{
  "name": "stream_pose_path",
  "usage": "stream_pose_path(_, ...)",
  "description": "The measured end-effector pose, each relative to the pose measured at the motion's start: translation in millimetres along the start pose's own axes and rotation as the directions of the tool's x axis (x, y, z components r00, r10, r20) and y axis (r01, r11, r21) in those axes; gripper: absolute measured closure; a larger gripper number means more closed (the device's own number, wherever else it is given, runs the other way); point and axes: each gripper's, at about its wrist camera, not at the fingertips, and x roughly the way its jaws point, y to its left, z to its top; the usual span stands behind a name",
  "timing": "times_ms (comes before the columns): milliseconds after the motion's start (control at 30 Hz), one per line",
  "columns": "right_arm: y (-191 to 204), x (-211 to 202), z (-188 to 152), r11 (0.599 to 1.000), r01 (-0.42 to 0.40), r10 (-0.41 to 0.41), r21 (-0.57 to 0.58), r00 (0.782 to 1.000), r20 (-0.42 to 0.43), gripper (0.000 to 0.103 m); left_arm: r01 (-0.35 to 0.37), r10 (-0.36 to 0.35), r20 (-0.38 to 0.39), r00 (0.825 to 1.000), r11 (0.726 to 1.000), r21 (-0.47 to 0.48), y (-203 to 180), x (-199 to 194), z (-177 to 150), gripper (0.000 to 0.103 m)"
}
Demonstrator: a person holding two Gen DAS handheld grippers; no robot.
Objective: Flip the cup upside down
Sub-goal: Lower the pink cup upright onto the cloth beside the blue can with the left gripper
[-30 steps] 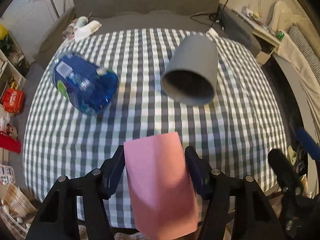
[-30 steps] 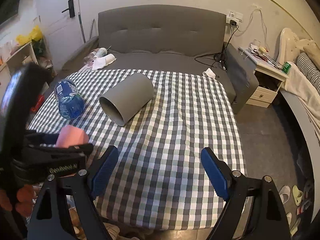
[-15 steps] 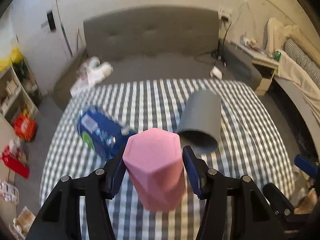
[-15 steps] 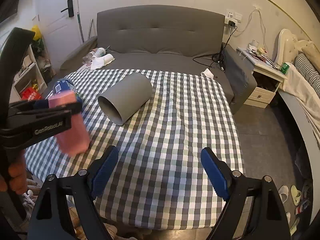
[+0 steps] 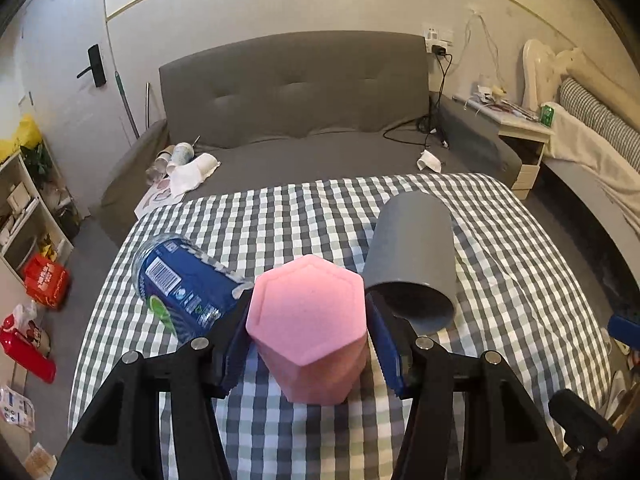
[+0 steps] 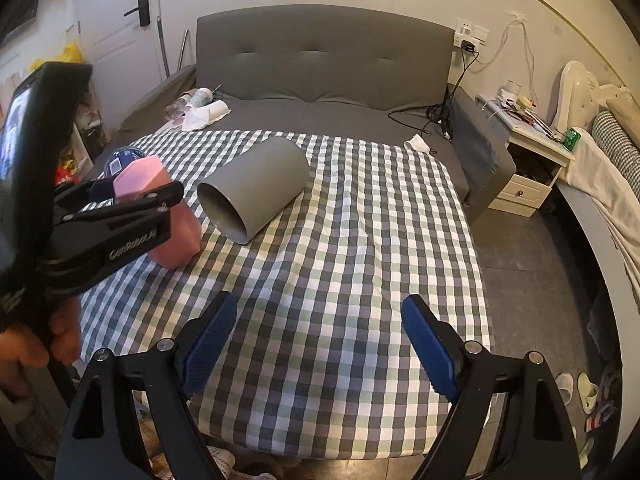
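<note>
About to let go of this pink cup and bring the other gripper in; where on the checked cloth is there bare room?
The pink cup, base up, stands in the crowded left part, between the blue bottle and the gray cup lying on its side. The checked cloth is bare right of the gray cup to its right edge, and in front toward the open right gripper.

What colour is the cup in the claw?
Pink cup, held in the left claw; clearest in the left wrist view.

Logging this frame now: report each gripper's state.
Left gripper: shut on the pink hexagonal faceted cup.
Right gripper: open, holding nothing.
</note>
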Motion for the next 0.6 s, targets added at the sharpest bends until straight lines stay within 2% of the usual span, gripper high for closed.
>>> stream_pose_path(233, 1.3, 2.3, -0.3, 1.0, 0.001, -0.001, 0.004, 1.0, -0.004, 0.018, 0.024, -0.024, -0.013, 1.0, 1.0, 0.006, 1.4, 8.8, -1.1, 0.044)
stream_pose_path(300, 0.5, 3.0, 0.0, 1.0, 0.0, 0.0, 0.007, 1.0, -0.005, 0.018, 0.038, -0.038, -0.025, 0.999, 0.999, 0.001, 2.5, 11.1, -3.0, 0.034)
stream_pose_path(367, 0.1, 3.8, 1.0, 1.0, 0.004, -0.004, 0.008, 1.0, -0.006, 0.018, 0.051, -0.051, -0.039, 0.998, 0.999, -0.008, 4.0, 11.8, -6.1, 0.029)
stream_pose_path(600, -2.7, -0.9, 1.4, 1.0, -0.002, 0.002, 0.02, 1.0, 0.023, 0.018, 0.063, -0.064, -0.036, 0.997, 0.998, -0.023, 6.9, -4.6, -18.0, 0.028)
